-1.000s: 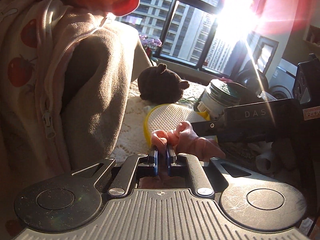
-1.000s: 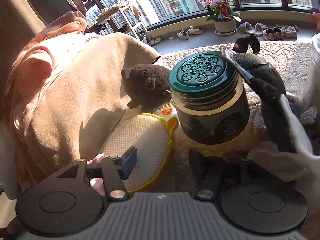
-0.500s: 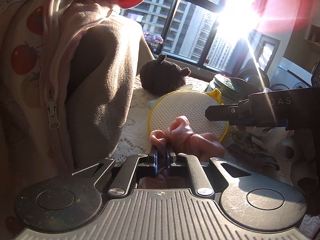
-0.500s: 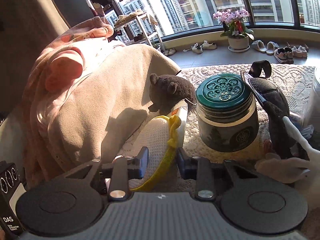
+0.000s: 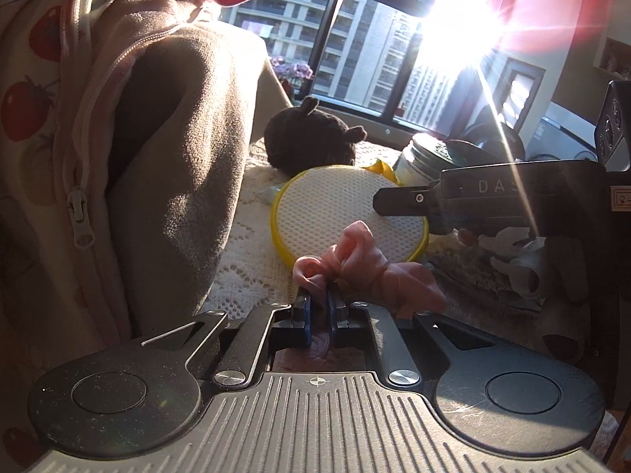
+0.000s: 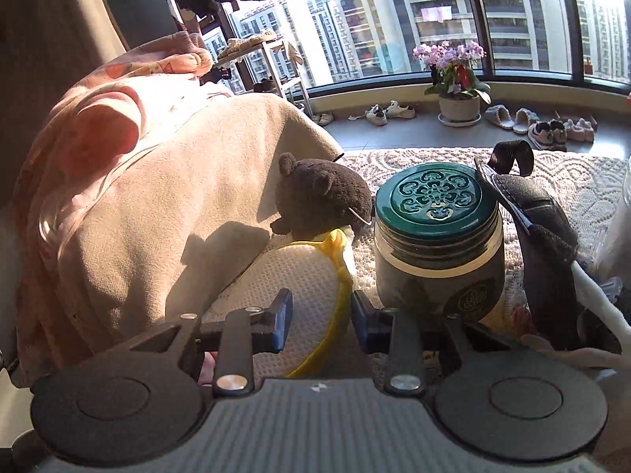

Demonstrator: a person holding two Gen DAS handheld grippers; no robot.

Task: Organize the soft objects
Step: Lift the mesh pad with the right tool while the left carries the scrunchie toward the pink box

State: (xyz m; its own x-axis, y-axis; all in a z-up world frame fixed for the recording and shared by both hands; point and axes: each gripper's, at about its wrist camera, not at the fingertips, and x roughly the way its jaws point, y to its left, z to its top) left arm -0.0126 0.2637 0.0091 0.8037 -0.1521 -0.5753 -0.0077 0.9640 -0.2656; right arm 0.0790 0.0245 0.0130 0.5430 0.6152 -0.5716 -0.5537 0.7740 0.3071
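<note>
My left gripper (image 5: 318, 307) is shut on a crumpled pink cloth (image 5: 366, 268), held low over the lace tablecloth (image 5: 244, 276). A round white mesh pad with a yellow rim (image 5: 347, 213) lies just beyond it. My right gripper (image 6: 321, 321) is open, its fingers either side of the pad's yellow rim (image 6: 335, 315); it also shows in the left wrist view (image 5: 402, 201) over the pad's right edge. A dark brown plush toy (image 5: 307, 138) (image 6: 319, 197) sits behind the pad. A beige and pink strawberry-print garment (image 5: 118, 138) (image 6: 150, 205) is heaped at the left.
A jar with a green patterned lid (image 6: 437, 236) stands right of the pad. A black strapped object (image 6: 540, 244) and white items (image 5: 512, 252) lie at the right. A window, shoes and a flower pot (image 6: 457, 90) are behind. Strong sun glare fills the upper right of the left wrist view.
My right gripper has drawn back and narrowed, and now straddles the pad's yellow rim. The pad has tilted up. My left gripper still holds the pink cloth.
</note>
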